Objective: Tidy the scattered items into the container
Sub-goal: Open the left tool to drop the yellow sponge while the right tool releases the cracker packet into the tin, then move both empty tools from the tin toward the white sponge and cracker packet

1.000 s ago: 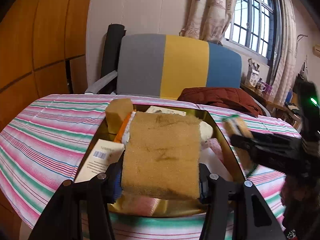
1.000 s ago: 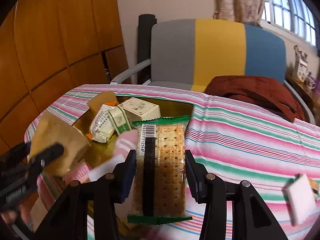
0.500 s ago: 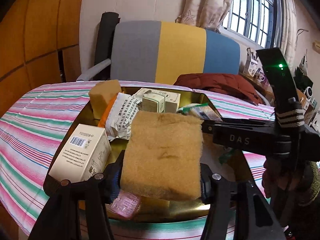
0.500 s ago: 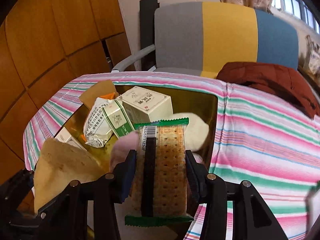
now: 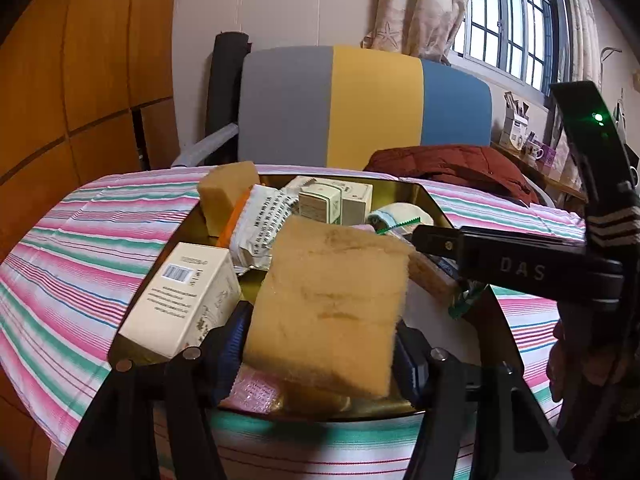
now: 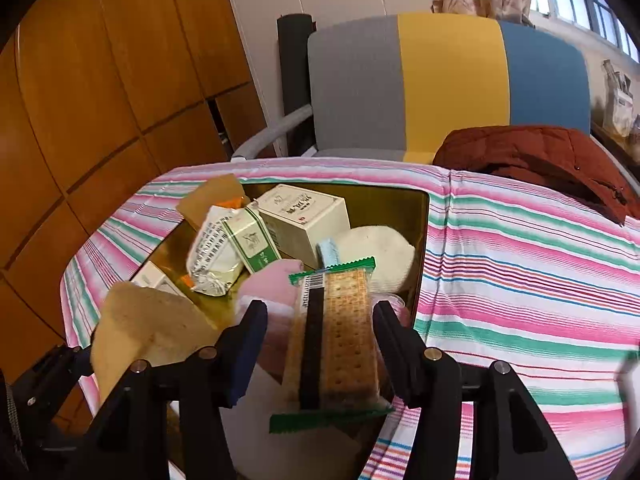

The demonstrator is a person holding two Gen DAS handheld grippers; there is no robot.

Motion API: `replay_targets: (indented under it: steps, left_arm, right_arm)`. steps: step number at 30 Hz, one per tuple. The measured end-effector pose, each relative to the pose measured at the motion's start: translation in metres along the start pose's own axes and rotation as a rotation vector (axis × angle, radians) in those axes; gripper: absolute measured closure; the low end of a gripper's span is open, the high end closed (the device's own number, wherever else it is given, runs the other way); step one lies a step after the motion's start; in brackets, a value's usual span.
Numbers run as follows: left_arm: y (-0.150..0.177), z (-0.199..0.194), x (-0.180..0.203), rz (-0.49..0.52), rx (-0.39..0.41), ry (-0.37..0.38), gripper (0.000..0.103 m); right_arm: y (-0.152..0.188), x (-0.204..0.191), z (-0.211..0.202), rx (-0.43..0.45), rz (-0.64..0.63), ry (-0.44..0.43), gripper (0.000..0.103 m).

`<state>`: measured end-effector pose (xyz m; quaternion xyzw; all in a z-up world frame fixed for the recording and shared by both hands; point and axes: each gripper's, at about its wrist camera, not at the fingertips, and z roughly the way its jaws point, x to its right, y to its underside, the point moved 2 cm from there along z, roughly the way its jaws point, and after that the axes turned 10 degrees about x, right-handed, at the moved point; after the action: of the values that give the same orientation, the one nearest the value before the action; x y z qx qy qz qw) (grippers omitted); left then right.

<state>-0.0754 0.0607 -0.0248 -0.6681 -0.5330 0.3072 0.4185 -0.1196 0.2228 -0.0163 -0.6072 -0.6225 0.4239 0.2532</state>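
Best lowered a little before letting go, aiming for bare spots in the crowded gold tray (image 5: 440, 210) on the striped tablecloth (image 6: 520, 248); left gripper (image 5: 320, 344) level over the near rim, jaws pinching a tan sponge (image 5: 332, 304); right gripper (image 6: 320, 344) tilted down over the tray, jaws apparently spread beside the cracker packet (image 6: 336, 340), contact unclear.

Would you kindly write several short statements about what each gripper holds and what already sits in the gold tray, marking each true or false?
1. The left gripper grips a tan sponge. True.
2. The right gripper is closed tight on the cracker packet. False: its jaws stand apart, with a gap on the left side.
3. The gold tray holds only sponges. False: boxes, a foil packet and a white sock lie inside.
4. A red jacket lies beyond the table. True.
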Motion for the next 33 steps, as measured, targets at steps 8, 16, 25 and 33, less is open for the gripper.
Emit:
replay_targets:
  steps: [8,16,25,33]
  left_arm:
    - [-0.002,-0.015,-0.003,0.011,0.032,-0.045,0.038]
    - [-0.005,-0.035,-0.005,0.02,0.072,-0.078,0.038]
    - [-0.012,-0.06,0.002,0.048,0.114,-0.093,0.038]
    - [-0.017,-0.071,0.018,0.079,0.139,-0.074,0.038]
  right_arm:
    - [0.005,0.0,-0.028,0.043,0.035,-0.002,0.043]
    - [0.018,0.007,-0.056,0.068,0.059,0.014,0.041]
    - [0.041,0.03,-0.081,0.067,0.104,0.055,0.041]
    - [0.057,0.061,-0.098,0.073,0.155,0.102,0.04]
